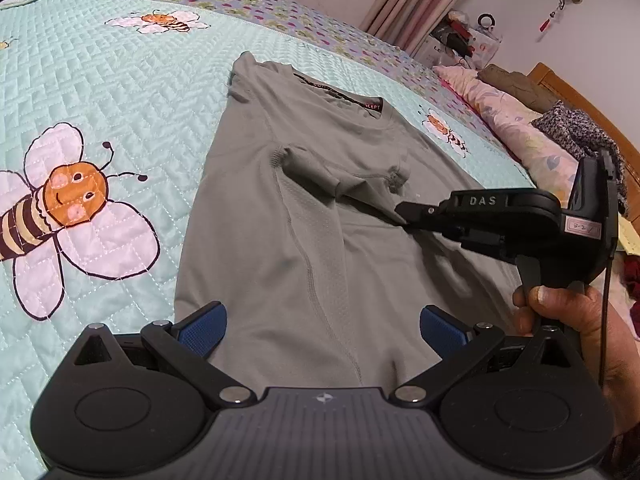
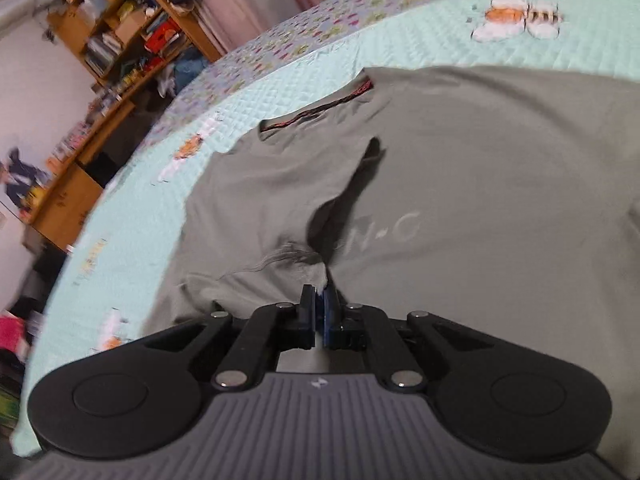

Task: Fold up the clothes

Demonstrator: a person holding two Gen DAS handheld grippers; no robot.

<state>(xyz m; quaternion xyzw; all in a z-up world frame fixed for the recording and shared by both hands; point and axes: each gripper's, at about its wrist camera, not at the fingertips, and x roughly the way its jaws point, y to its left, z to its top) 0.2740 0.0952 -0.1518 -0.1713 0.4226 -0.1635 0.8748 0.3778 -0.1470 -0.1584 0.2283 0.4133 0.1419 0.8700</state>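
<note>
A grey T-shirt (image 1: pixel 304 216) lies on the bed, collar with a black and red label at the far end. Its sides are folded in over the middle. My left gripper (image 1: pixel 322 330) is open, its blue pads wide apart low over the shirt's near part, holding nothing. My right gripper (image 1: pixel 404 212) comes in from the right and is shut on a fold of the shirt near a sleeve edge. In the right wrist view the right gripper (image 2: pixel 320 296) pinches a ridge of the grey T-shirt (image 2: pixel 480 184), which bears faint pale letters.
The shirt rests on a mint quilted bedspread (image 1: pixel 120 92) with bee pictures. Pillows and piled clothes (image 1: pixel 532 120) lie at the bed's right end. A wooden shelf unit (image 2: pixel 120 32) with clutter stands beyond the bed's far side.
</note>
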